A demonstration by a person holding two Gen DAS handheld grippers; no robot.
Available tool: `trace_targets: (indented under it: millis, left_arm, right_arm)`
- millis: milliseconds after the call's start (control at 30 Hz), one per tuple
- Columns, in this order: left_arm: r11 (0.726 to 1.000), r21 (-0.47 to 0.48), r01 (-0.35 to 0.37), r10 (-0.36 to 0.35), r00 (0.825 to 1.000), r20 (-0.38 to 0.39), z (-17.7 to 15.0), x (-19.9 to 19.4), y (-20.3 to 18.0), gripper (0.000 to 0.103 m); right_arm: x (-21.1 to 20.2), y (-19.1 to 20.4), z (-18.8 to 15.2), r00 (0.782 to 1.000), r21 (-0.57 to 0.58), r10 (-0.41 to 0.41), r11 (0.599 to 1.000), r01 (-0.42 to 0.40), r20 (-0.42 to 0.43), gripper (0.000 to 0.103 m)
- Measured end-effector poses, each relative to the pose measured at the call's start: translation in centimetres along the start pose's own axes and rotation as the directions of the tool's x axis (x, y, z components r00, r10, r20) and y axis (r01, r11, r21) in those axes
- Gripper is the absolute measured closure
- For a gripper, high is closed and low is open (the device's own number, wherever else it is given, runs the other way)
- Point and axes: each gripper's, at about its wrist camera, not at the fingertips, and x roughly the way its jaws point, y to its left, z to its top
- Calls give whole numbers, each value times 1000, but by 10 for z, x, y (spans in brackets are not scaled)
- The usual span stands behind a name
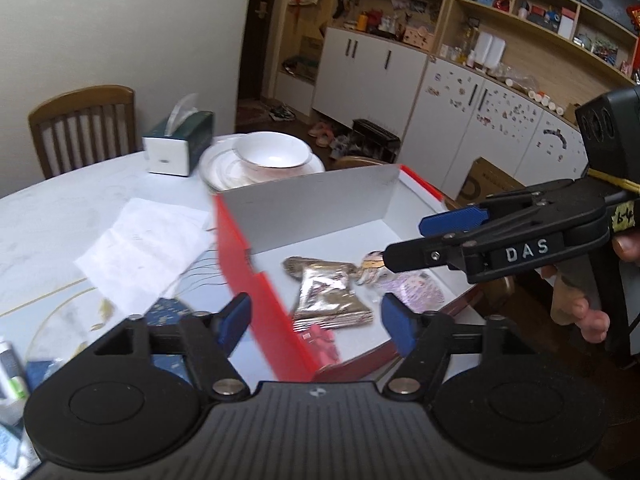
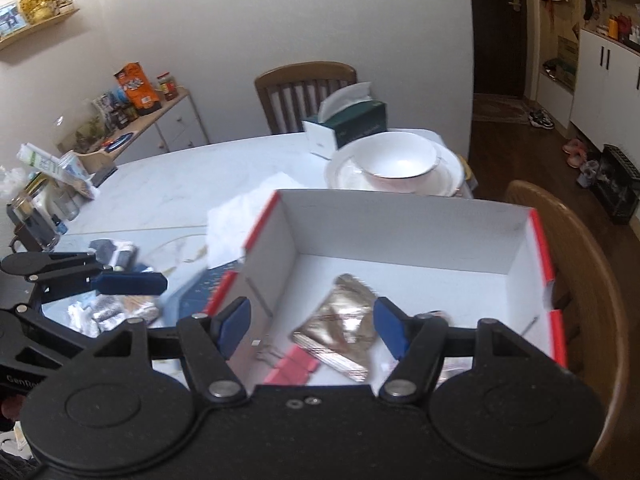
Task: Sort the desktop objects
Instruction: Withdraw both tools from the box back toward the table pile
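A red box with white inside walls (image 1: 304, 204) (image 2: 400, 224) stands open on the pale table. On its floor lie a silver foil packet (image 1: 332, 296) (image 2: 344, 328), a pink item (image 1: 320, 340) (image 2: 296, 364), a small cartoon figure (image 1: 372, 266) and a pale pink sachet (image 1: 416, 292). My left gripper (image 1: 316, 320) (image 2: 132, 270) hovers open over the box's near left wall, nothing between its pads. My right gripper (image 2: 312, 322) (image 1: 420, 240) is open above the box's near side, empty too. Small wrapped items (image 2: 112, 312) and a blue patterned pack (image 1: 164, 312) lie on the table left of the box.
Behind the box a white bowl (image 1: 272, 152) sits on stacked plates, with a tissue box (image 1: 180, 144) beside it. A creased paper sheet (image 1: 148, 240) lies left of the box. A glass mug (image 2: 32, 220) stands at the table's left. Wooden chairs (image 2: 580, 260) flank the table.
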Motion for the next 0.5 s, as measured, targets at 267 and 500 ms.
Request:
trace_targets:
  millis: [267, 500]
  left_arm:
    - [998, -15, -57, 57, 998, 21, -25, -42, 42, 11]
    - [993, -49, -112, 113, 993, 24, -48, -74, 86, 1]
  right_arm:
    - [9, 58, -1, 999, -28, 40, 999, -39, 19, 28]
    - [30, 106, -7, 999, -27, 49, 998, -49, 0, 26]
